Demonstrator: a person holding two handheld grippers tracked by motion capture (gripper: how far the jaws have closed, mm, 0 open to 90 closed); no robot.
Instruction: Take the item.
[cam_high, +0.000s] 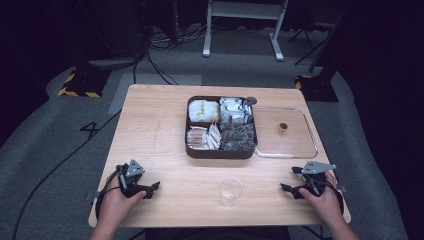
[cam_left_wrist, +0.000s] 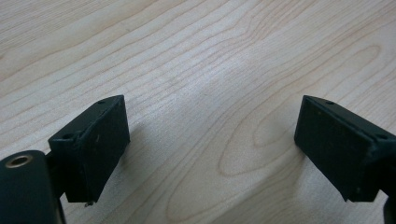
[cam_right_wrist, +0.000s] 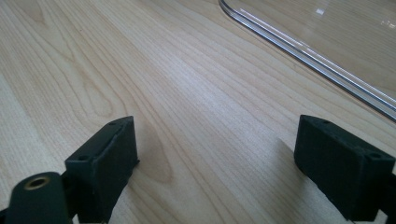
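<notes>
My left gripper (cam_high: 156, 187) rests on the wooden table (cam_high: 155, 135) near its front left corner, open with nothing between the jaws (cam_left_wrist: 212, 140). At the front right my right gripper (cam_high: 285, 187) also lies on the table, open and empty (cam_right_wrist: 217, 158). A dark brown divided box (cam_high: 221, 150) stands at the table's middle back, its compartments packed with several sachets and packets. Next to it on the right lies a clear plastic lid (cam_high: 305, 145) (cam_right_wrist: 327, 51) with a small gold knob (cam_high: 283, 128). A clear plastic cup (cam_high: 230, 191) stands upright between the two grippers, near the front edge.
Grey carpet surrounds the table. A white desk frame (cam_high: 242, 25), cables and yellow-black striped bases (cam_high: 80, 85) stand on the floor beyond the far edge. Bare wood lies on the table's left half.
</notes>
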